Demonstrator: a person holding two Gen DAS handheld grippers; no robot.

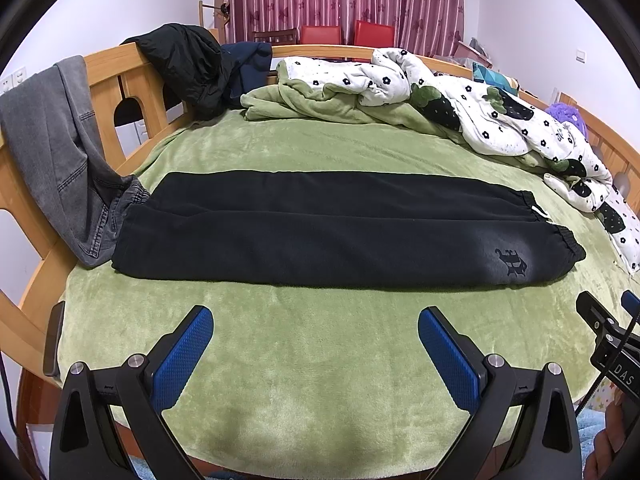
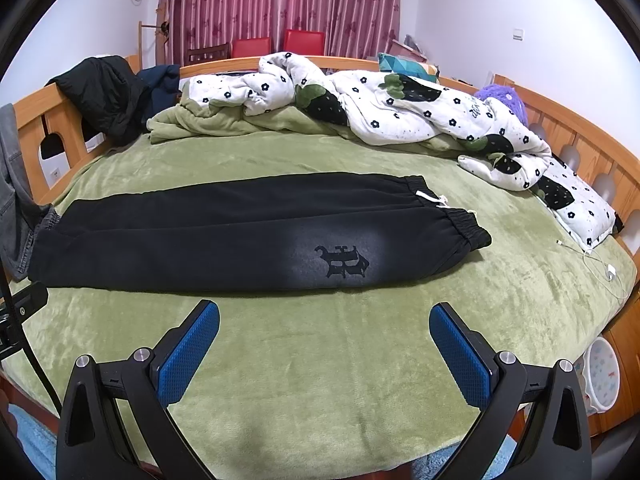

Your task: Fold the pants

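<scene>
Black sweatpants (image 1: 320, 232) lie flat across the green bed blanket (image 1: 320, 360), folded lengthwise with one leg on the other, waistband at the right with a white drawstring (image 2: 432, 200) and a dark logo (image 2: 342, 260). They also show in the right wrist view (image 2: 240, 236). My left gripper (image 1: 316, 324) is open and empty, hovering above the blanket just in front of the pants. My right gripper (image 2: 324, 320) is open and empty, in front of the logo end. Its tip shows at the right edge of the left wrist view (image 1: 608, 328).
Grey jeans (image 1: 60, 152) hang over the wooden bed rail (image 1: 108, 80) at the left, touching the pants' cuff end. A black jacket (image 1: 188, 68) and a flowered quilt (image 2: 400, 112) lie at the back. A white charger cable (image 2: 600, 264) lies at the right.
</scene>
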